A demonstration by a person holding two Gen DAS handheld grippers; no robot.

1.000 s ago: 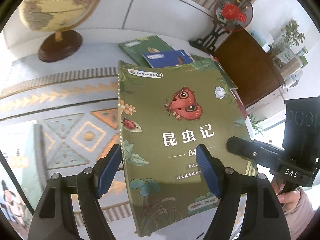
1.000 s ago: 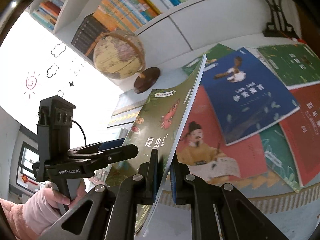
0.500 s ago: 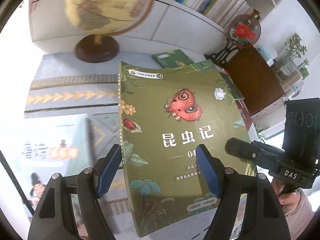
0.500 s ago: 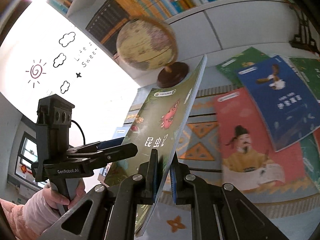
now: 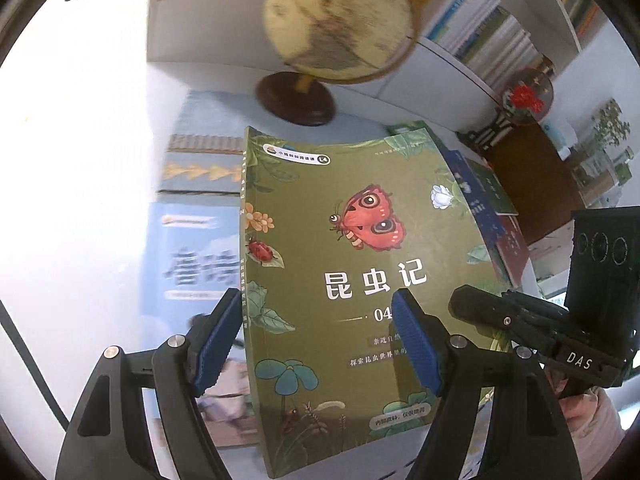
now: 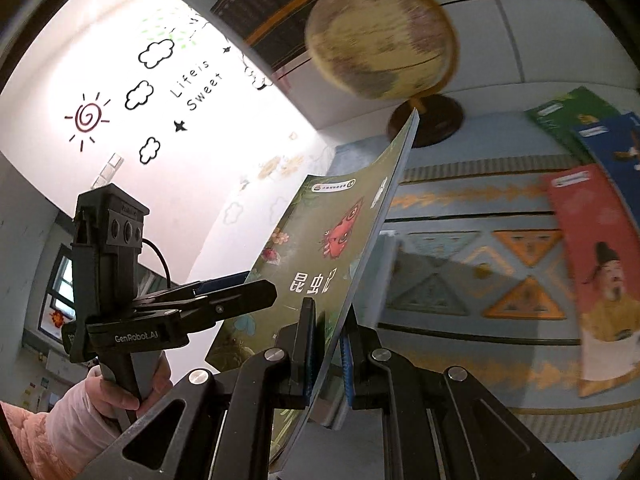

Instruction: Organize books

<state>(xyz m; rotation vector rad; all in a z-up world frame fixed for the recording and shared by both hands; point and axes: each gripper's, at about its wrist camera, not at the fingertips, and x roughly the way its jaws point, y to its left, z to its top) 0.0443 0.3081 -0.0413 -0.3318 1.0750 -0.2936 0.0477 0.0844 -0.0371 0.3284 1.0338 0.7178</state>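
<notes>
Blue patterned cloth covers the table, past the fingers of both grippers. A yellow globe stands farther off, beyond the tips. The green bug book is up in the air, tilted. The right gripper is clenched on its long edge. The left gripper is spread wide, one finger on the cover, the other just beside the spine, squeezing nothing.
</notes>
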